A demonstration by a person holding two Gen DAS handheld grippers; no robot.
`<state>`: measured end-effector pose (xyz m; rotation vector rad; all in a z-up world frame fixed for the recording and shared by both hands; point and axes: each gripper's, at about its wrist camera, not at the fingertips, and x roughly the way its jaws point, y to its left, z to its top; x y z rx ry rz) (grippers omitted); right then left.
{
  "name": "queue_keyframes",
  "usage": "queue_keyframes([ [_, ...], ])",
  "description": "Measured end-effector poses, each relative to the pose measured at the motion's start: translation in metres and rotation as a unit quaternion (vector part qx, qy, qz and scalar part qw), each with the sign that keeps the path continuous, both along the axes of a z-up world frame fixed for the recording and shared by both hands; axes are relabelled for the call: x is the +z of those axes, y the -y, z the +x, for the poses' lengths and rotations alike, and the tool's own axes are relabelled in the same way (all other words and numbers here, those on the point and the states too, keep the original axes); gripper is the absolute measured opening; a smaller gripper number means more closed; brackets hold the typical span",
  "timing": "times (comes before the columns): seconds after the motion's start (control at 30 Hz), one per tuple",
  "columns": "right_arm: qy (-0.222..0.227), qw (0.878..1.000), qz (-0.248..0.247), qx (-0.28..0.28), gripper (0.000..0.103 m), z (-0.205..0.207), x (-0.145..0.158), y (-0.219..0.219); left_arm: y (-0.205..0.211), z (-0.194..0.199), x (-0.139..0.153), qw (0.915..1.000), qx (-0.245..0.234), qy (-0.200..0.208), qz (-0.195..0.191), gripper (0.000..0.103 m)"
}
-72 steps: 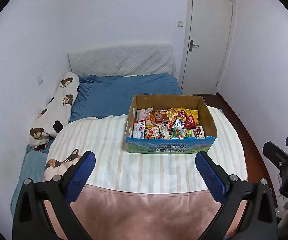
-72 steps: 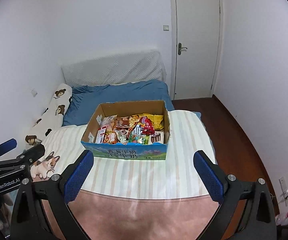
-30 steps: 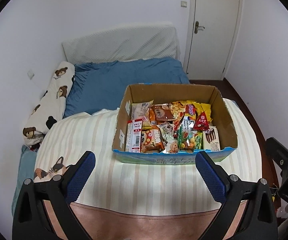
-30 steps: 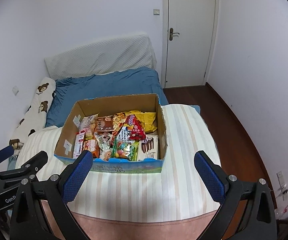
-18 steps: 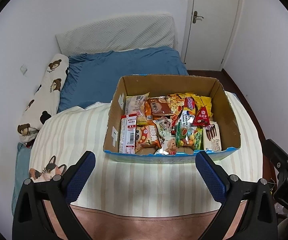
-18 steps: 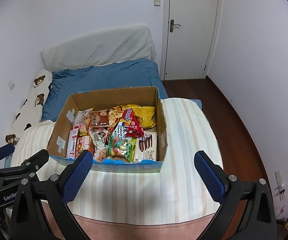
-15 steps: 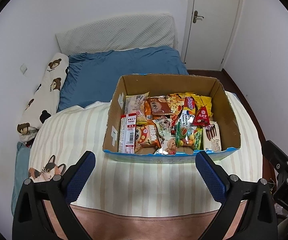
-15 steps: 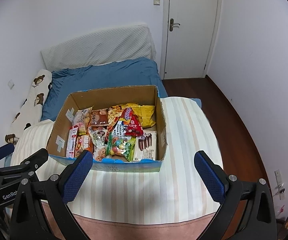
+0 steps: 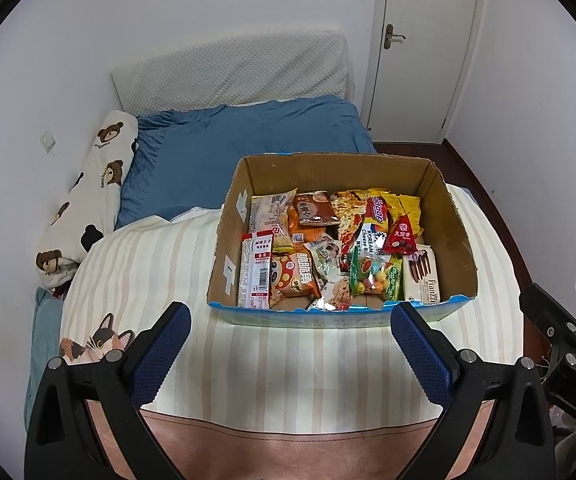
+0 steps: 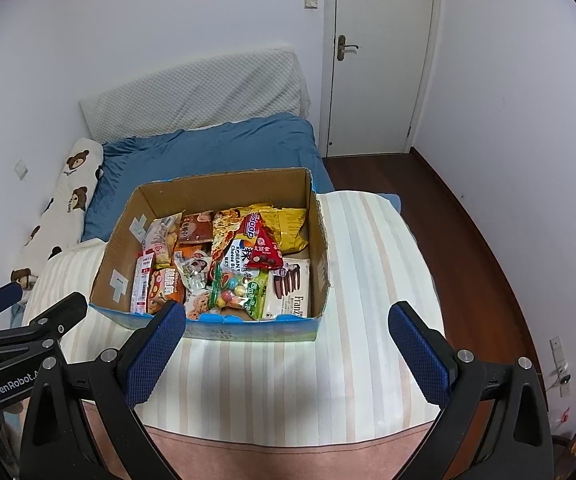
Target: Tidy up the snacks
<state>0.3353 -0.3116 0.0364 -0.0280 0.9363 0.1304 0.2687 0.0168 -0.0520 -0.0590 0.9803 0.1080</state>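
An open cardboard box [image 9: 454, 236] with a blue front sits on a striped blanket [image 9: 140, 272] on the bed. It holds several snack packs: a red-and-white stick pack [image 9: 255, 270], an orange bag [image 9: 294, 280], a green candy bag [image 9: 374, 280], a red triangular pack [image 9: 402, 236], a white Franzzi biscuit pack [image 9: 422, 276] and yellow bags [image 9: 402, 210]. The box also shows in the right wrist view [image 10: 322, 264]. My left gripper [image 9: 290, 342] is open and empty, hovering before the box's front edge. My right gripper [image 10: 288, 338] is open and empty, above the box's front right.
A blue sheet [image 9: 248, 144], a white headboard cushion [image 9: 232, 70] and a bear-print pillow [image 9: 88, 196] lie behind the box. A white door [image 10: 380, 56] and dark wooden floor [image 10: 464, 240] are to the right. A cat print [image 9: 98, 340] marks the blanket's near left.
Both grippers have come forward and higher over the bed, so the box looks nearer and its contents show from above. Both stayed open and empty.
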Motion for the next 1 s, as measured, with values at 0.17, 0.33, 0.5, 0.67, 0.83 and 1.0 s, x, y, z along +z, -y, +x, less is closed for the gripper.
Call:
queue_keyframes([
  [0.17,0.001,1.000,-0.001,0.001,0.103,-0.003,0.002,-0.001,0.000,-0.001,0.000,1.0000,-0.001,-0.001,0.000,0.103],
  [0.33,0.002,1.000,-0.001,0.001,0.103,-0.003,0.004,-0.002,-0.001,-0.001,0.001,1.0000,-0.001,0.000,-0.001,0.103],
  [0.5,0.004,1.000,0.000,0.000,0.103,-0.003,0.006,-0.002,-0.001,-0.001,0.001,1.0000,-0.002,0.000,0.000,0.103],
  [0.67,0.005,1.000,0.000,0.000,0.103,-0.004,0.007,-0.002,-0.001,-0.001,0.002,1.0000,-0.002,0.002,0.000,0.103],
  [0.83,0.007,1.000,0.000,0.001,0.103,-0.005,0.011,-0.002,-0.001,-0.002,0.005,1.0000,-0.001,0.005,-0.002,0.103],
  [1.0,0.009,1.000,0.001,0.001,0.103,-0.006,0.013,-0.002,0.000,-0.004,0.007,1.0000,-0.001,0.008,-0.002,0.103],
])
